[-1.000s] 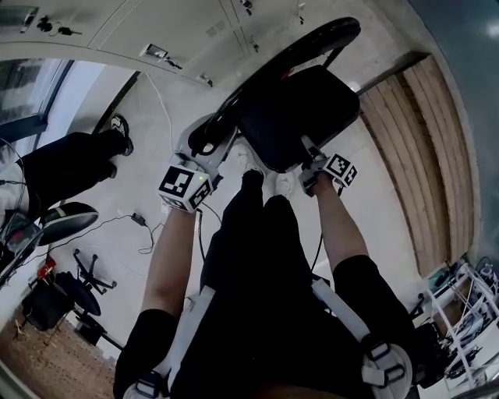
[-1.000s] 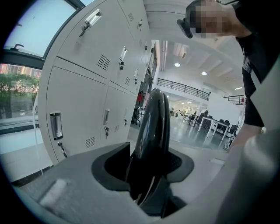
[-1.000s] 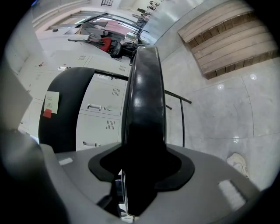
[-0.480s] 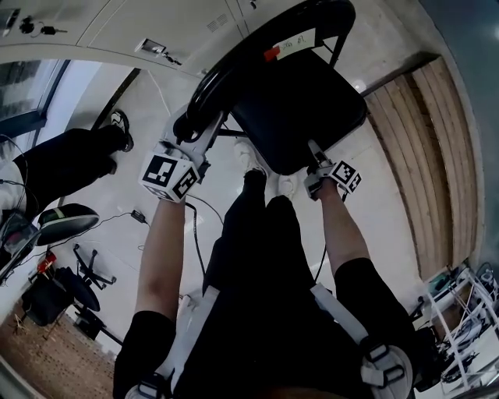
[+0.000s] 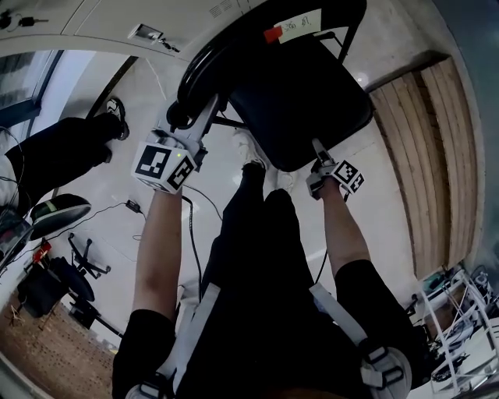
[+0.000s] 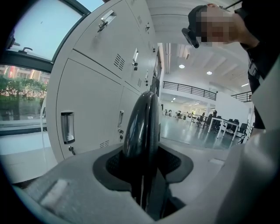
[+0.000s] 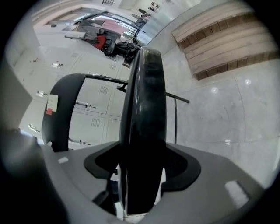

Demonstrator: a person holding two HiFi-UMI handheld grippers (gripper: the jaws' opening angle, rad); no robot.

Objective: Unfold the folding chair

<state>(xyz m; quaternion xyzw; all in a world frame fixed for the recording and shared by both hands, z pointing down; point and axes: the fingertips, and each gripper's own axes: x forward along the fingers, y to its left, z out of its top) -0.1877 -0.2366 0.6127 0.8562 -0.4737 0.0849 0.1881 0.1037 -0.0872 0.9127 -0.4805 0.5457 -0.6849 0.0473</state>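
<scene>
The black folding chair stands in front of me, its seat (image 5: pixel 300 90) tipped nearly flat and its curved backrest (image 5: pixel 226 43) bearing a white tag (image 5: pixel 300 23). My left gripper (image 5: pixel 187 117) clasps the backrest's rim (image 6: pixel 142 127); its jaws have just been closing, and the pads press on that rim. My right gripper (image 5: pixel 318 148) sits at the seat's near edge (image 7: pixel 142 109). Its jaws have just been opening; the seat edge is still between them, with thin slivers of gap on both sides.
Grey lockers (image 5: pixel 93 15) stand behind the chair. A wooden-slat floor strip (image 5: pixel 421 156) runs at right. Another person's dark legs (image 5: pixel 62 156) are at left, with floor cables (image 5: pixel 140 210) and an office chair base (image 5: pixel 78 265). My own legs (image 5: pixel 257 234) are just below the seat.
The seat has swung down and now shows broader and flatter. The backrest has risen toward the view's top. My left gripper has shifted left with it; the right one stays at the seat edge.
</scene>
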